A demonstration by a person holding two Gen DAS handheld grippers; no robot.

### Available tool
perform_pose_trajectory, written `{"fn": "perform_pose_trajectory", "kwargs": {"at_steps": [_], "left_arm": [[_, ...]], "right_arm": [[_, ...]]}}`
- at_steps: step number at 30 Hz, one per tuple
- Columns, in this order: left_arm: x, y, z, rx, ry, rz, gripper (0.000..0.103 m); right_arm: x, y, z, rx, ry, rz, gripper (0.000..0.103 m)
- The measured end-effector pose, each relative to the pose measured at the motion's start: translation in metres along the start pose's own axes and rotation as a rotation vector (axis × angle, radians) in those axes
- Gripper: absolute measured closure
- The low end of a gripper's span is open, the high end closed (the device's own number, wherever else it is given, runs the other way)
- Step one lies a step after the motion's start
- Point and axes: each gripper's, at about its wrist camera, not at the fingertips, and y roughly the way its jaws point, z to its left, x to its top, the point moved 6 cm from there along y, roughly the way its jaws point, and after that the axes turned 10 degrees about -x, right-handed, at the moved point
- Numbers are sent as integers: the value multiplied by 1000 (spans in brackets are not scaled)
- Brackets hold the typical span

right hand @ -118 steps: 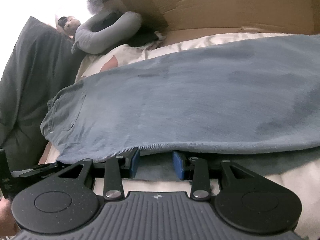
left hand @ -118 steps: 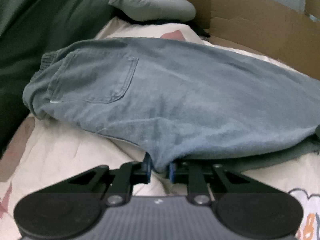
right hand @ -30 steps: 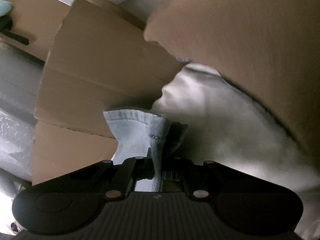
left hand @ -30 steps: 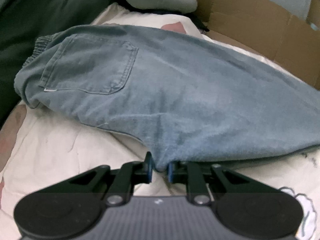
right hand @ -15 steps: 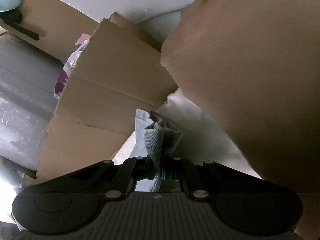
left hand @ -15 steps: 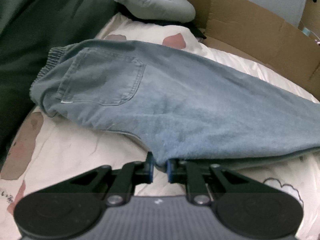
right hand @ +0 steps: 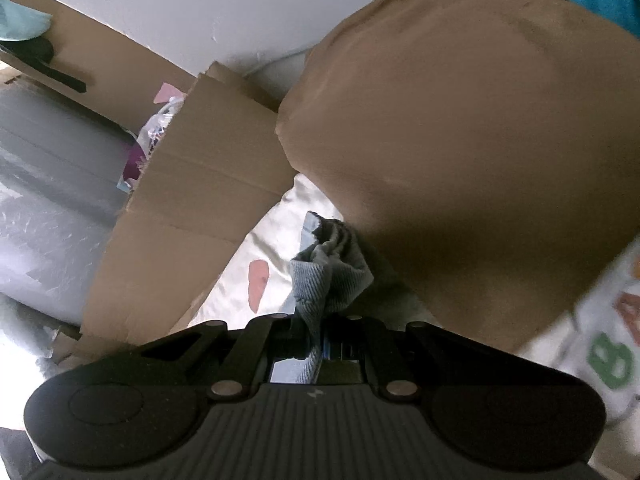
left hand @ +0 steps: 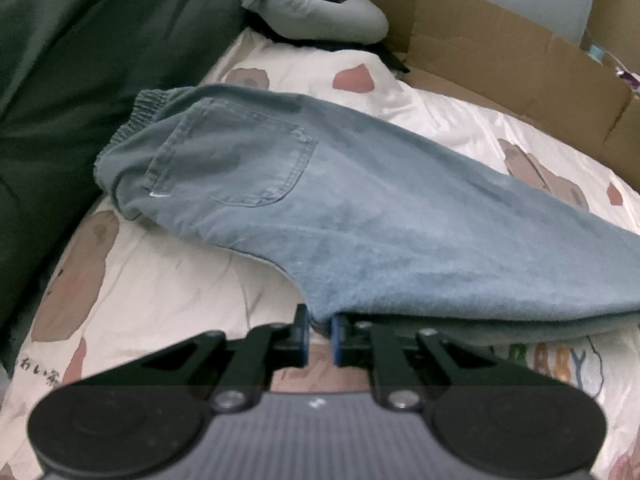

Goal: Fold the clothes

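Blue jeans [left hand: 360,220] lie across a cream printed bedsheet [left hand: 160,280], folded lengthwise, back pocket up and elastic waistband at the far left. My left gripper [left hand: 320,334] is shut on the near edge of the jeans at the crotch, the denim pinched between its blue pads. In the right wrist view, my right gripper [right hand: 316,340] is shut on the bunched hem of a jeans leg [right hand: 332,276], held above the bedsheet [right hand: 256,248]. The jeans run off the right edge of the left wrist view.
A dark green cushion [left hand: 80,60] borders the bed on the left, with a grey neck pillow [left hand: 312,12] at the far end. Cardboard sheets [left hand: 500,52] line the far side. A big brown pillow [right hand: 460,140] looms close on the right, beside cardboard [right hand: 192,208].
My left gripper has risen a little with the crotch edge, showing more bedsheet. My right gripper has carried the hem sideways and upward; the brown pillow and printed sheet now fill more of its view.
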Motion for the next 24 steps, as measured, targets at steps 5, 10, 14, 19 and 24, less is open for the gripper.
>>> {"fn": "perform_pose_trajectory", "kwargs": {"at_steps": [5,10,14,19,24], "left_arm": [[-8,-5,-5,-4,21,17,92],[-10,-1,-9,-15,17,34,93],[-10,0,-10,-27,7,43,93],[-8,0,-10,-36,4,58,93],[-5,-2,-9,-36,5,76,93]], "right_arm": [[-16,-36,-25,-24,-4,-4,99],[-27,-60,-51,-55,6,8,99],[-34,-81,-69,-76,14,14,99],[-46,-106,-93,-108,8,27,99],[-59,-130,-118,-137,9,38,99]]}}
